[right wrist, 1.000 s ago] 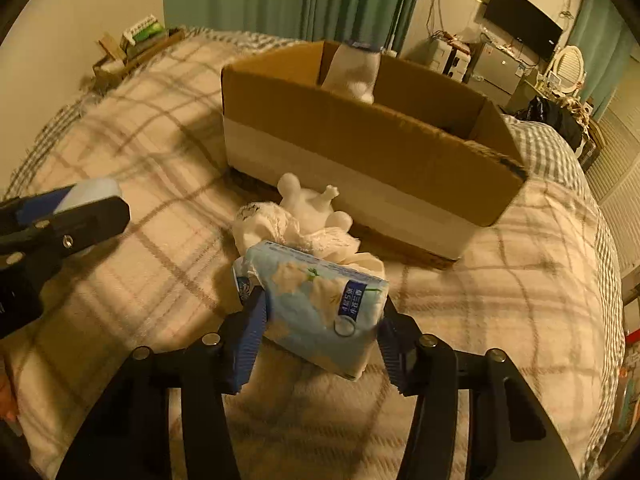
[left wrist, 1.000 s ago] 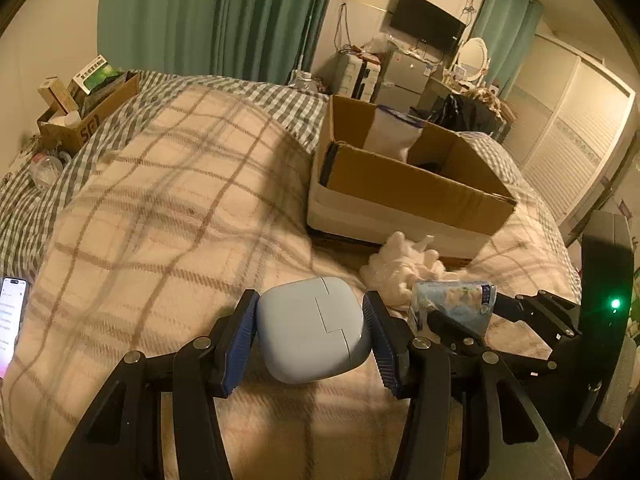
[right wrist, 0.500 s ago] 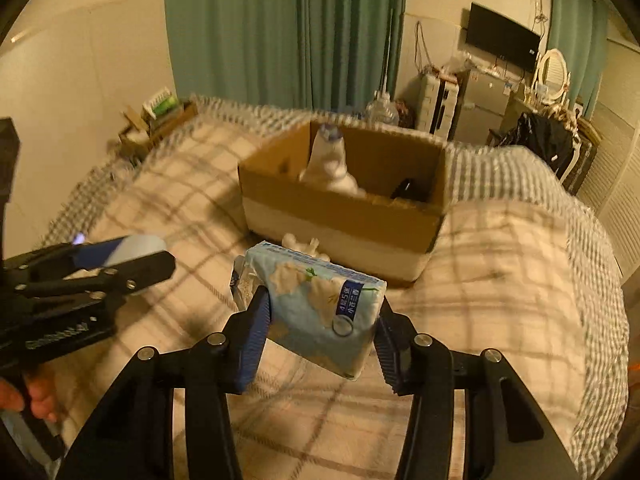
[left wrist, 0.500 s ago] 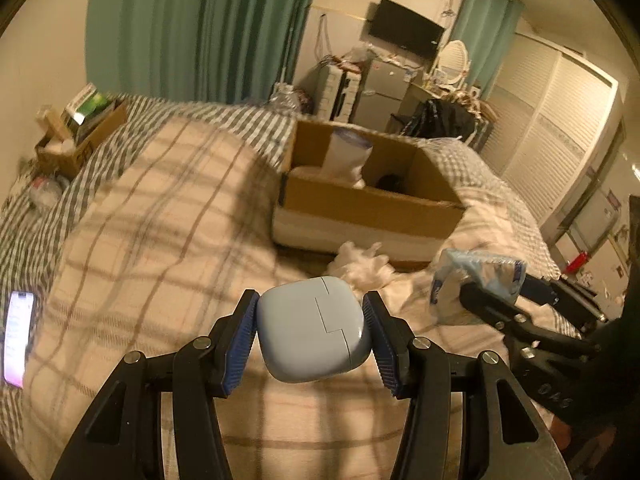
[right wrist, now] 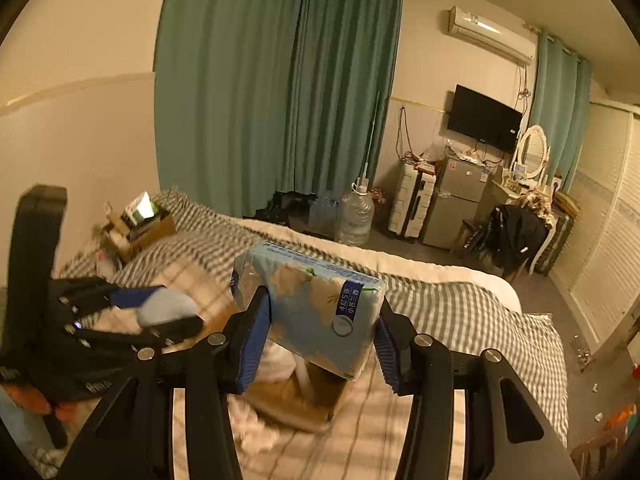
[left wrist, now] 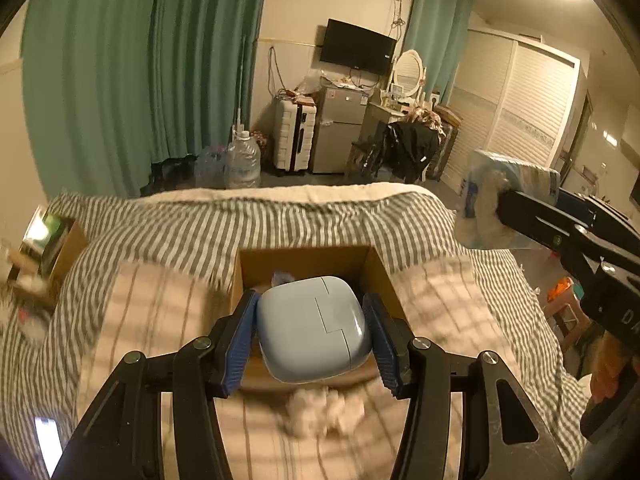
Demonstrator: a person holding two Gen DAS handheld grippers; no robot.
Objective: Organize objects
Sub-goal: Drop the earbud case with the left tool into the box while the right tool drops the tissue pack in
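- Two grippers hang above the cardboard box (left wrist: pixel 372 268) on the bed (left wrist: pixel 168 320).
- Left gripper (left wrist: pixel 312 336): jaws clenched on a pale blue case (left wrist: pixel 312 332), held over the box's open top.
- Right gripper (right wrist: pixel 320 340): jaws grasping a tissue pack (right wrist: pixel 316 312), also above the box, to the right of the case.
- White fluffy cloth (left wrist: pixel 324 412) lies on the bed against the box's near side.
- Beyond the box, past the bed's far edge, water jugs (left wrist: pixel 242 164) stand on the floor.
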